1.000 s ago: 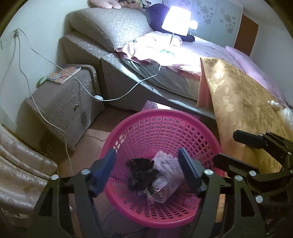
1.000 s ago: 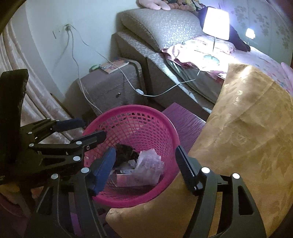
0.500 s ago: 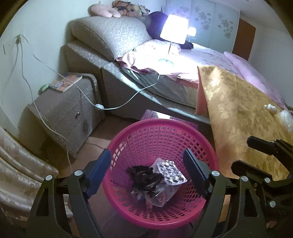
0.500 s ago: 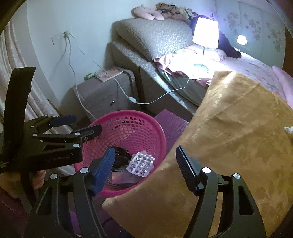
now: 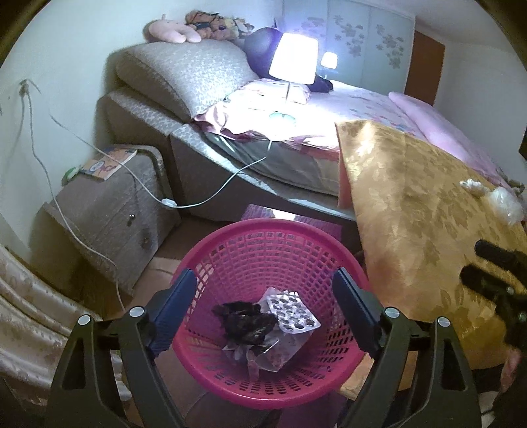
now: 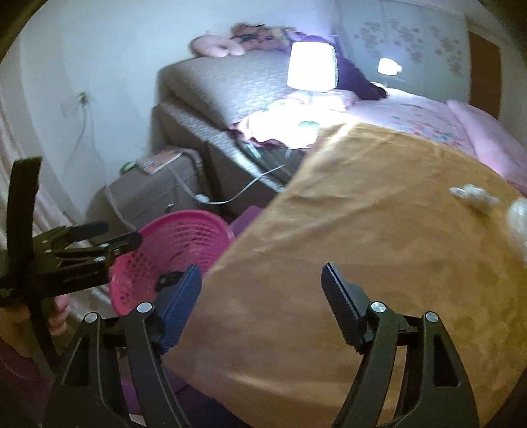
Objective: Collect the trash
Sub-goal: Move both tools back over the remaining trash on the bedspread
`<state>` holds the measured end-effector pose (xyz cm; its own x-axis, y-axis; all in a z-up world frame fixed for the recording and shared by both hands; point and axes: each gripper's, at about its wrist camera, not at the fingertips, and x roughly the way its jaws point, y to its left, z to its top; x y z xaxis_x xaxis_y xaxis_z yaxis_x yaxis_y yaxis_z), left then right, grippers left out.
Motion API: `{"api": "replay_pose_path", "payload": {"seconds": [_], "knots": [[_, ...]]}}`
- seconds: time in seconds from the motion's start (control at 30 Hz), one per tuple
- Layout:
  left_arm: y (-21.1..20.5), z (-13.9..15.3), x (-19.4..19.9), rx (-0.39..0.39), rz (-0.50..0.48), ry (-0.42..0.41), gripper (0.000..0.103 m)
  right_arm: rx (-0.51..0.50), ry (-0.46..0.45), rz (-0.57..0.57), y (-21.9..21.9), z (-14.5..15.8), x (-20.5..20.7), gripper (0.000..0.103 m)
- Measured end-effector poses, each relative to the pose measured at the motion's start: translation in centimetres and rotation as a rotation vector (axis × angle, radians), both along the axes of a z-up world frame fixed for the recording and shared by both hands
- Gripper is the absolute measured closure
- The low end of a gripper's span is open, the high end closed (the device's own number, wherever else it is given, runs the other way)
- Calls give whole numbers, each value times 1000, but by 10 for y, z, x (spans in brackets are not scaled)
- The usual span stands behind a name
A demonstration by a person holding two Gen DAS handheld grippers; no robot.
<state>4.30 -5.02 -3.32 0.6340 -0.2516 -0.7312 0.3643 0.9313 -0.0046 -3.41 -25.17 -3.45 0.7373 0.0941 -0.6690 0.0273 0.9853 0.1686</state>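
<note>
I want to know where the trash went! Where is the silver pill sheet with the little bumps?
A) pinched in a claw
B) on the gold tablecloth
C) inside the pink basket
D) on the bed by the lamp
C: the pill sheet lies inside the pink basket, on other trash, with no claw touching it.

Home bedroom. A bed (image 5: 346,108) with pink floral sheets stood against an upholstered grey headboard (image 5: 184,72), soft toys (image 5: 197,28) lined up on top of it. A lit lamp (image 5: 293,59) sat on the mattress, its cord (image 5: 210,194) trailing toward a wall socket (image 5: 23,87). A padded nightstand (image 5: 108,210) held a book (image 5: 108,161). Flower-patterned wardrobe doors (image 5: 362,36) stood behind, curtain (image 5: 29,316) at left, and a gold cloth covered a desk (image 5: 428,224).
</note>
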Motion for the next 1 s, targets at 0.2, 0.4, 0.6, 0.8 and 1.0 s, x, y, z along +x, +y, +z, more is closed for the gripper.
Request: {"api": "replay_pose_path", "payload": {"seconds": [0.2, 0.4, 0.6, 0.8, 1.0], "knots": [[-11, 1, -7, 12, -25, -7, 22, 19, 4, -96, -32, -8, -20, 30], [-24, 3, -12, 12, -61, 0, 22, -9, -7, -215, -64, -12, -46, 30], [-43, 3, -17, 26, -122, 4, 22, -18, -8, -326, -102, -18, -69, 30], [-74, 7, -21, 37, -201, 10, 22, -6, -6, -409, -131, -25, -85, 30], [-118, 9, -25, 46, -301, 11, 22, -23, 0, -469, -149, -31, -93, 30]]}}
